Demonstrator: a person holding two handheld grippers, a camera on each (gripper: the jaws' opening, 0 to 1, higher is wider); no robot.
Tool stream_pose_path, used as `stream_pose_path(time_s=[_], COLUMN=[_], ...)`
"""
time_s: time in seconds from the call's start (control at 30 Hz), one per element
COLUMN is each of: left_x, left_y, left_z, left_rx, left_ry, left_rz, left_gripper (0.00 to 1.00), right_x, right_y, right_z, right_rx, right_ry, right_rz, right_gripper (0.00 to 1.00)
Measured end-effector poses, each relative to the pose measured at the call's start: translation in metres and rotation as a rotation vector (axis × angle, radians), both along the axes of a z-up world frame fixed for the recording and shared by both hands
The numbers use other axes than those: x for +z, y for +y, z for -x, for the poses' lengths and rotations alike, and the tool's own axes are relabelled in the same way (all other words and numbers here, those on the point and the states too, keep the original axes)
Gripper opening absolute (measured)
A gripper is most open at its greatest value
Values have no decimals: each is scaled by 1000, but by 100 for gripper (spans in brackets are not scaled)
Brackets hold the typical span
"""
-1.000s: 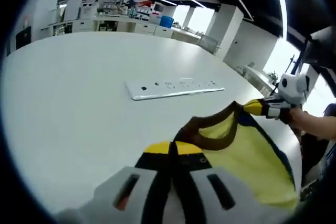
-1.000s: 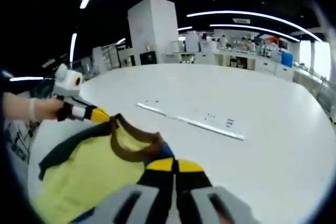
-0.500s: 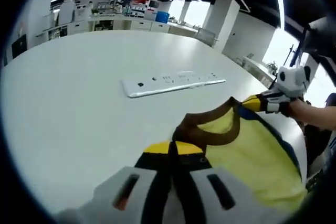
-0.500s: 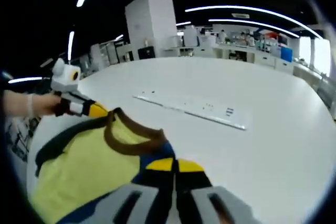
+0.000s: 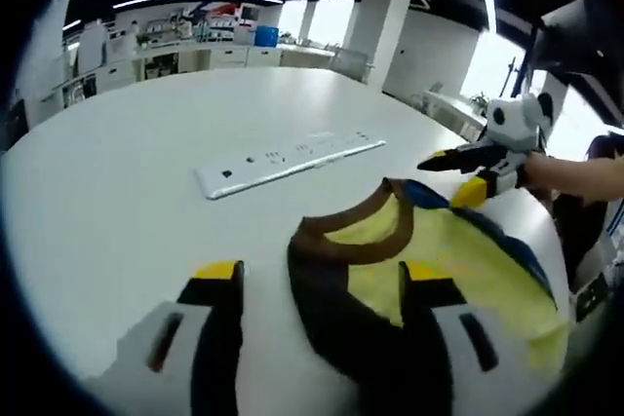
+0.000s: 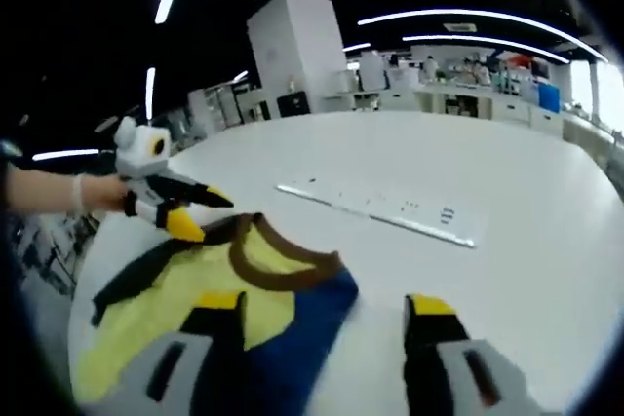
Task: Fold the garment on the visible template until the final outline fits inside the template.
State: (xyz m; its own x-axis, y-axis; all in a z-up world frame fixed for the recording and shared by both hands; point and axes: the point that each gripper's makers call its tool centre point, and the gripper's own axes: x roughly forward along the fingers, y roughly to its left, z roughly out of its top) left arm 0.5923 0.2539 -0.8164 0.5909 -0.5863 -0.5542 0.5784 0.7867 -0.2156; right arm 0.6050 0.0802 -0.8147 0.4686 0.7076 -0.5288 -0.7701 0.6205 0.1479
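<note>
Two grippers stand with fingers wide apart, neither gripping anything. Left gripper [image 5: 320, 289] in the left gripper view: black fingers with yellow tips rise from the bottom, one over bare counter [image 5: 136, 153], the other over the garment [image 5: 439, 260]. Garment is a yellow shirt with brown collar [image 5: 346, 236] and dark blue edging, lying flat on the white counter, collar end toward the middle of the counter; its body runs off toward the lower right of this view. Right gripper [image 5: 466, 174] enters from the right, held by a hand [image 5: 561, 174], fingers spread just past the shirt's far shoulder; contact with the cloth cannot be told. White strip [image 5: 288, 155] with small dark marks lies on the counter beyond the collar, apart from the shirt. Right gripper view: own fingers rise wide apart [image 6: 324, 301], one over the shirt [image 6: 175, 284], the other over bare counter [image 6: 546, 202]; blue panel of the shirt sits between them. Left gripper [image 6: 191, 213] comes in from the left, hand [image 6: 102, 194] behind it, fingers spread beside the shirt's far shoulder. Collar [image 6: 278, 265] lies open toward the strip [image 6: 385, 211]. Room behind: white pillar, shelving, ceiling light strips
</note>
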Motion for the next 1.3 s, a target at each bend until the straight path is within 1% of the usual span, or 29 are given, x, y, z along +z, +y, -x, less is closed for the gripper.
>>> stream_pose_path(time_s=[0.07, 0.13, 0.2, 0.23, 0.27, 0.3, 0.37, 0.43, 0.47, 0.5, 0.57, 0.63, 0.7, 0.73, 0.8, 0.87, 0.9, 0.97, 1.03, 1.07, 1.13, 1.3], left_x=[4, 7, 12, 14, 17, 19, 24, 31, 37, 42, 46, 47, 49, 47, 52, 57, 59, 65, 67, 69, 71, 83], left_y=[-6, -9, -13, -15, -16, -16, -14, -15, -16, -17, -17, -18, -20, -18, -21, -22, -22, -25, -26, -25, -25, -28], left_z=[8, 13, 21, 24, 25, 26, 27, 31, 33, 33, 35, 40, 44, 42, 49, 57, 60, 68, 74, 77, 83, 106], left_rx=[-33, -42, -62, -66, -81, -88, -109, -109, -91, -92, -72, -72, -80, -84, -91, -105, -103, -108, -115, -121, -122, -119], left_ry=[2, 7, 5, 7, 7, -2, -20, -20, -31, -50, -39, -31, -36, -35, -19, -22, -24, -22, -27, -31, -31, -39], left_rz=[0, -5, -10, -10, -7, -11, -33, -14, 0, 19, 29, 31, 25, 22, 36, 43, 43, 53, 38, 26, 29, 31], left_gripper=[84, 91, 97, 99, 98, 99, 96, 94, 93, 91, 88, 88, 87, 87, 85, 82, 82, 86, 87, 88, 91, 90], right_x=[4, 8, 11, 13, 16, 17, 18, 24, 25, 26, 30, 33, 33, 35, 42, 47, 51, 57, 63, 65, 68, 69], right_y=[0, 2, 2, 0, -1, -1, -4, -3, -4, -6, -8, -9, -10, -10, -13, -16, -18, -20, -24, -26, -29, -35], right_z=[5, 13, 14, 20, 24, 24, 28, 33, 35, 36, 41, 46, 46, 48, 60, 65, 68, 75, 88, 92, 104, 122], right_rx=[15, 28, 43, 45, 48, 49, 56, 54, 50, 47, 44, 46, 58, 66, 83, 83, 84, 81, 95, 99, 107, 109], right_ry=[-1, 5, -9, -9, -10, -11, -10, -10, -4, -9, -5, -3, -4, -6, -14, -12, -12, -20, -39, -42, -45, -37], right_rz=[5, 5, 9, 17, 20, 21, 44, 17, 20, 24, 18, 22, 30, 37, 46, 45, 41, 37, 55, 60, 67, 69], right_gripper=[84, 92, 96, 97, 100, 100, 97, 98, 97, 96, 96, 96, 96, 95, 93, 91, 91, 91, 90, 90, 88, 87])
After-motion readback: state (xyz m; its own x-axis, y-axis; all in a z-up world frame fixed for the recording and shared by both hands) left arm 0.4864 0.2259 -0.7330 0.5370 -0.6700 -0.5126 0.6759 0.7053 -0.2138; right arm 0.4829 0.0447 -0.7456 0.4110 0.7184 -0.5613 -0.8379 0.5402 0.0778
